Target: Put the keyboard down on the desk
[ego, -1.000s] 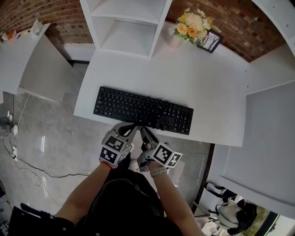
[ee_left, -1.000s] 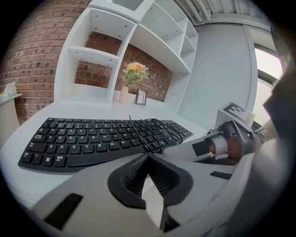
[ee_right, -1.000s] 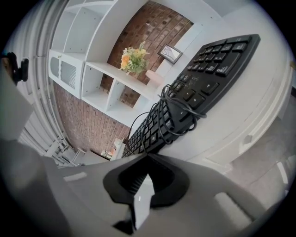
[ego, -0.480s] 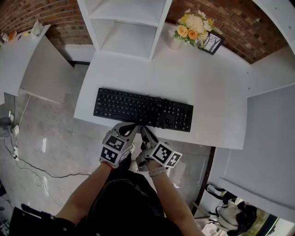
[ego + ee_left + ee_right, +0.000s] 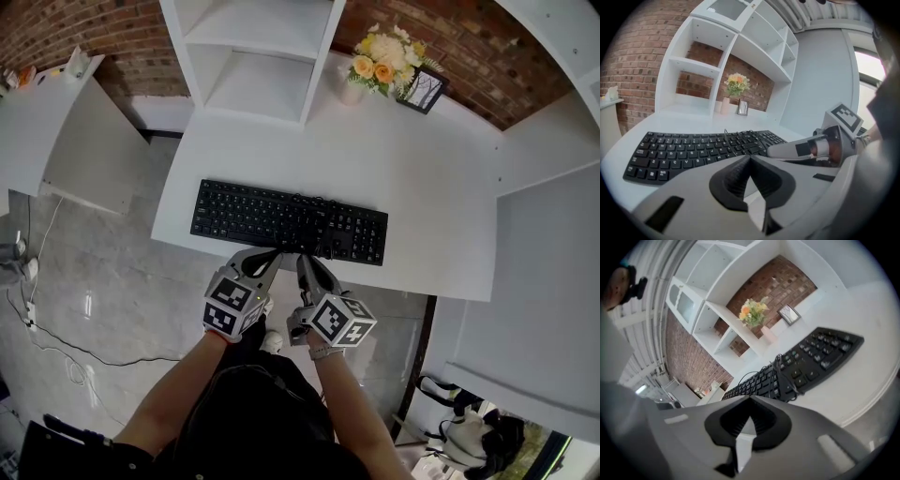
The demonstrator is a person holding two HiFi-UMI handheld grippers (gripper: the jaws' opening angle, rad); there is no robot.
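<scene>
Closed tight with nothing between their jaws, the left gripper (image 5: 272, 254) and the right gripper (image 5: 303, 261) hover side by side at the front edge of the white rectangular desk (image 5: 427, 197). The black full-size keyboard (image 5: 272, 217), a thin dark cable (image 5: 323, 246) coiled on its keys, lies flat on the desk near that edge, just beyond both tips. A white vase of orange and cream flowers (image 5: 380, 58) stands at the desk's back edge.
</scene>
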